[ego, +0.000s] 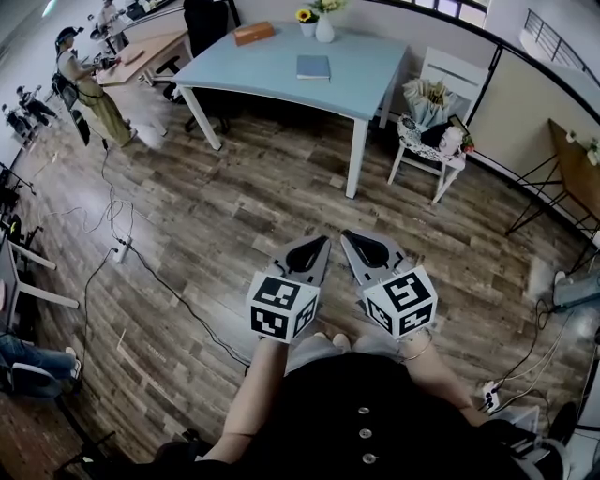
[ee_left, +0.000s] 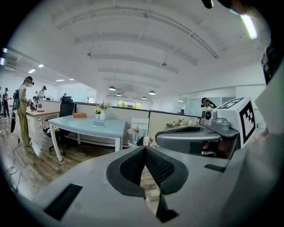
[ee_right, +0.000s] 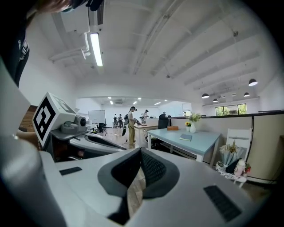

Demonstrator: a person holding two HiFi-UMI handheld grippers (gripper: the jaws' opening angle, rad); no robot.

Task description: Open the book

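Heading for the book on the far table

Walking is the step in hand, I judge. Bare floor (ego: 234,206) separates the person from the table (ego: 375,66) at 12 o'clock. A chair (ego: 441,103) stands at 1 o'clock, so a straight line ahead avoids it. The book (ego: 313,67) lies shut and flat near the table's middle, with a box (ego: 254,34) at its 10 o'clock and a vase (ego: 324,28) at its 12 o'clock, both apart from it. The left gripper (ego: 319,246) and right gripper (ego: 354,244) hang side by side at 6 o'clock, jaws pressed together on nothing. Once at the near edge, part one pair and catch only the cover's free edge, steadying the book with the other gripper.
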